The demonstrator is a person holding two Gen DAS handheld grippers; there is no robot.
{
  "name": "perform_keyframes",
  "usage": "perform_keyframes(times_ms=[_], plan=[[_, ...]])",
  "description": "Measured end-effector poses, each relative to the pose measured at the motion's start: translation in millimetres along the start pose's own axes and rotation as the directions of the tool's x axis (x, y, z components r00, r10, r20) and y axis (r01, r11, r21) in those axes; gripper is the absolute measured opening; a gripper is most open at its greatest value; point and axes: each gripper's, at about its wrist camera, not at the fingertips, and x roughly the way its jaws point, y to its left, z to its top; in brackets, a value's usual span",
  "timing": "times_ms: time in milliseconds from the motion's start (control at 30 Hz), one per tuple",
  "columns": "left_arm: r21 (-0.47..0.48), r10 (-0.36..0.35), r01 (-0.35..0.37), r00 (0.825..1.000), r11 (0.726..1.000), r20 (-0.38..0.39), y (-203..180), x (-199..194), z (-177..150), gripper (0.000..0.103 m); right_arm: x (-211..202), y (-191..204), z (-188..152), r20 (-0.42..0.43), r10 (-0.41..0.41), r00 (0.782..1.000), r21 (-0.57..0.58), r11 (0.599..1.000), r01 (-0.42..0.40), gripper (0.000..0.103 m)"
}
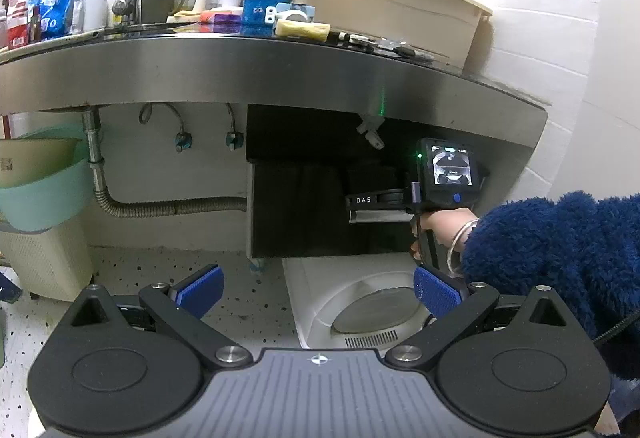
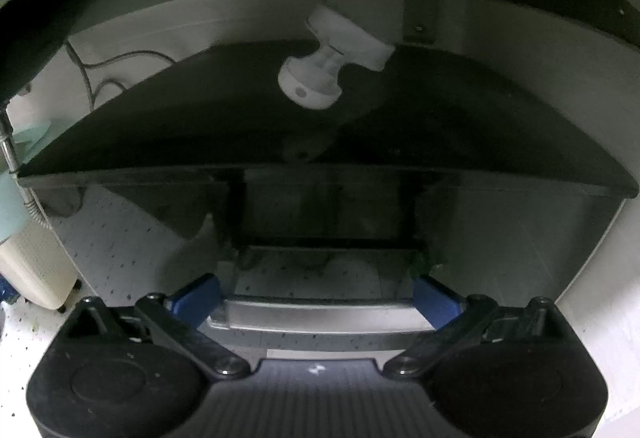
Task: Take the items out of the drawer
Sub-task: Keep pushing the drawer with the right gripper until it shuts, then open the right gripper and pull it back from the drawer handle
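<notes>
Two tongs, both spread wide and empty. Left view: left tongs (image 1: 318,292) hang back above the floor while the right tongs (image 1: 374,204) reach against the dark drawer (image 1: 296,210) under the counter (image 1: 248,66).

Right view: right tongs (image 2: 318,296) straddle its silver handle (image 2: 316,316). Drawer looks shut, contents hidden; whether items are out already, I cannot tell.

The left wrist view is bright and sharp, with even light on the steel counter edge (image 1: 280,66), which bends strongly from fisheye distortion. Below the counter edge, the black cabinet (image 1: 304,206) sits in deep shadow. A green light glows beside it. The right wrist view is dim, grainy and slightly blurred; only the white knob (image 2: 320,78) is lit
</notes>
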Motion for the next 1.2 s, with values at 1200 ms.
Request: perform_keyframes(times_ms=[1200], plan=[[-0.045,0.101,-0.108,0.985,0.993,-0.137,-6,13,23,0.102,-237,-7,-45,0.061,0.0,0.998,0.021,1.0,-0.001,0.103]])
